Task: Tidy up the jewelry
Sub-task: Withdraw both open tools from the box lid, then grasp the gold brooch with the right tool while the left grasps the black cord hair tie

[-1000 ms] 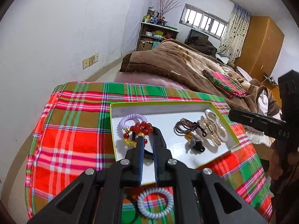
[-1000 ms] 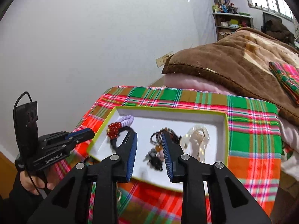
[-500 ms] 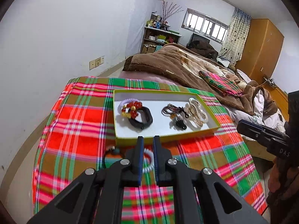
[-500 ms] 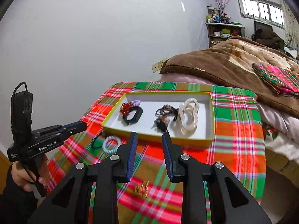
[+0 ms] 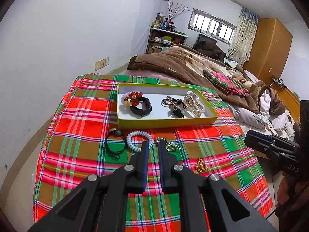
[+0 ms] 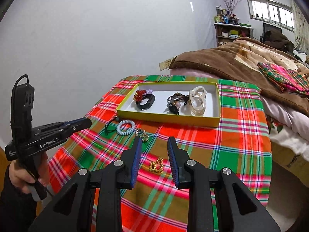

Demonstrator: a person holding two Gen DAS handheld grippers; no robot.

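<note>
A yellow-green box (image 5: pixel 164 122) (image 6: pixel 168 117) with a white floor sits on a plaid cloth. It holds a red bead bracelet (image 5: pixel 132 98), a black band (image 5: pixel 142 108), a dark bead string (image 5: pixel 171 101), a black piece (image 5: pixel 177 113) and a clear claw clip (image 5: pixel 194 104) (image 6: pixel 198 101). On the cloth in front lie a black cord (image 5: pixel 114 145), a pale spiral hair tie (image 5: pixel 138 141) (image 6: pixel 125 127), a gold chain piece (image 5: pixel 170 146) (image 6: pixel 142 133) and a small gold cluster (image 5: pixel 200 165) (image 6: pixel 156 165). My left gripper (image 5: pixel 153 145) is narrowly open and empty, above the cloth. My right gripper (image 6: pixel 153 142) is open and empty, above the gold cluster.
The plaid cloth (image 5: pixel 77 135) covers a small table beside a white wall (image 5: pixel 48 58). A bed with a brown blanket (image 5: pixel 183 63) lies behind. A folded plaid cloth (image 5: pixel 224 81) rests on it. A wooden wardrobe (image 5: pixel 268 44) stands at far right.
Both grippers have pulled back and up from the box. The black band now lies in the box, released by my left gripper. The loose pieces on the cloth have come into view.
</note>
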